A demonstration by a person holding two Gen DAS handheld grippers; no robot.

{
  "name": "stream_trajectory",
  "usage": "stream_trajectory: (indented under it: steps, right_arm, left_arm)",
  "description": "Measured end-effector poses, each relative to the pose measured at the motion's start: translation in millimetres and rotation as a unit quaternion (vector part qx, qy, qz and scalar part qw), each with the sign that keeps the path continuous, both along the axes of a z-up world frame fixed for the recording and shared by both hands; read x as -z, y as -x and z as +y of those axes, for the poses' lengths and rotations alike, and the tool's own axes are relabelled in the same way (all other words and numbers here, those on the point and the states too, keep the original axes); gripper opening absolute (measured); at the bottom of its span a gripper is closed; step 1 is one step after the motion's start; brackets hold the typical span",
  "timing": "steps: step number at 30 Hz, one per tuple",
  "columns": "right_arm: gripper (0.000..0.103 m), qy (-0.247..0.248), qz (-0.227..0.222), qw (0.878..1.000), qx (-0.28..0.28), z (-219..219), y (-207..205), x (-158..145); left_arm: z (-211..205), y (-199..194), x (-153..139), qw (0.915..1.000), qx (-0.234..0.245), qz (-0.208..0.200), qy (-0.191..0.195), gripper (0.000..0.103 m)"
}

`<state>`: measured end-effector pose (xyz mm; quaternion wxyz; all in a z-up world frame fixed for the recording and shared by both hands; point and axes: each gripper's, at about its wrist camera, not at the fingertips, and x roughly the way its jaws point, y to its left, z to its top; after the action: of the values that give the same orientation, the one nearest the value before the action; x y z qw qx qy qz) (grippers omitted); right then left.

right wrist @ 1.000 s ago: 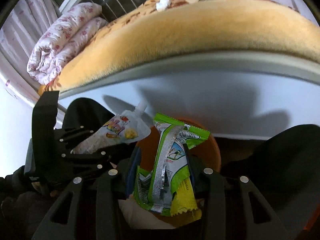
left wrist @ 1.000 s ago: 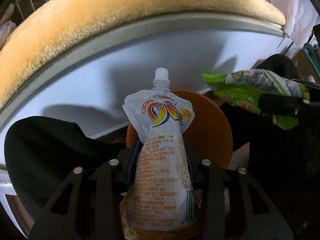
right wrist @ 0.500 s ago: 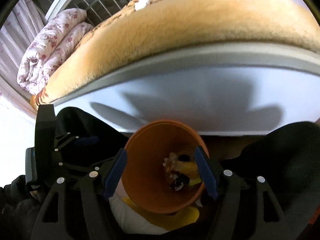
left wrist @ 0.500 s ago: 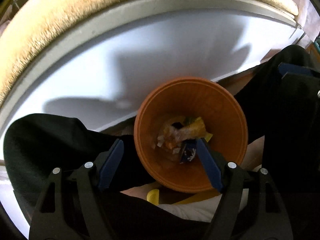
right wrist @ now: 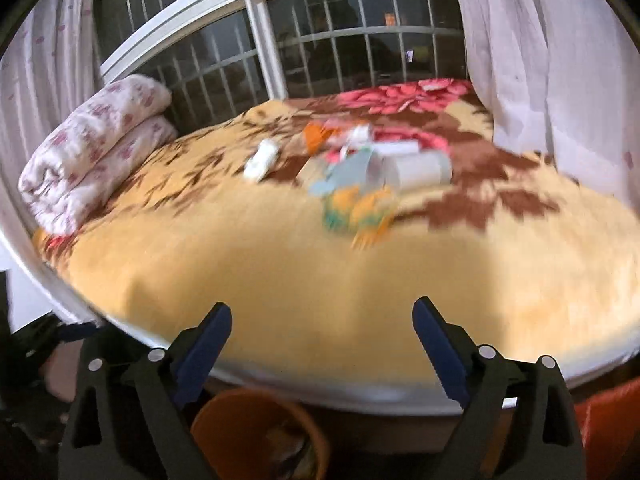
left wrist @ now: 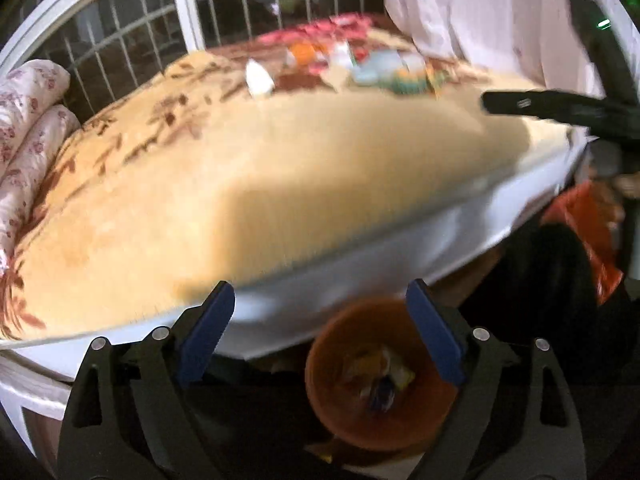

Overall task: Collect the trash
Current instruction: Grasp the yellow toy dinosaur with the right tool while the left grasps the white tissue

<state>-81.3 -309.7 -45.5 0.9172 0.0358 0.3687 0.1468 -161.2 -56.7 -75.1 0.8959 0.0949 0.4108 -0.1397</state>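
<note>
My left gripper [left wrist: 320, 296] is open and empty above the orange bin [left wrist: 320, 392], which holds wrappers [left wrist: 380, 376]. My right gripper [right wrist: 322, 316] is open and empty, raised over the near edge of the bed; the bin's rim [right wrist: 224, 412] shows below it. A blurred pile of trash [right wrist: 360, 168] lies on the yellow blanket [right wrist: 320, 272] far ahead: a white cup [right wrist: 420, 168], a white bottle [right wrist: 262, 160], an orange wrapper [right wrist: 316, 134], a yellow-green packet [right wrist: 360, 212]. The pile also shows in the left wrist view [left wrist: 360, 64]. The right gripper shows at the left view's right edge [left wrist: 560, 108].
A folded floral quilt [right wrist: 96, 148] lies at the bed's left end. A barred window [right wrist: 320, 52] and white curtains [right wrist: 540, 60] stand behind the bed. The white bed frame [left wrist: 360, 260] runs under the blanket. An orange object [left wrist: 580, 232] is at the right.
Both grippers dropped their pouch and green packet into the bin and opened. Since then both have swung upward from the bin toward the bed top.
</note>
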Motion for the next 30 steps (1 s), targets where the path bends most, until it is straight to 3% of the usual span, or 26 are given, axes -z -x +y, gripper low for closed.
stream_trajectory:
  steps: [7,11,13,17,25,30]
  right_arm:
    - [0.093,0.026,0.024,0.999,0.007,14.1,-95.8,13.9]
    - [0.092,0.036,0.054,0.998,-0.010,22.5,-124.3,35.8]
    - [0.063,0.056,0.067,0.996,0.003,25.0,-133.1,47.0]
    - [0.063,0.030,0.043,0.998,0.016,16.7,-115.3,39.5]
    - [0.063,-0.036,0.005,0.999,0.021,-8.3,-60.8,27.5]
    - [0.063,-0.059,-0.013,0.998,0.035,-22.4,-40.7,21.5]
  left_arm:
    - [0.3,-32.4,-3.9,0.9990,-0.022,0.018,0.034,0.086]
    - [-3.4,-51.0,-4.7,0.9986,-0.032,0.019,0.037,0.086]
    - [-4.2,-65.0,-6.3,0.9984,-0.040,0.013,0.037,0.086]
    - [-6.4,-113.9,-9.1,0.9979,-0.060,0.011,0.024,0.086]
    - [-3.8,-251.3,-15.4,0.9897,-0.118,0.038,0.073,0.086]
    - [-13.1,-328.6,2.4,0.9846,-0.159,0.055,0.047,0.086]
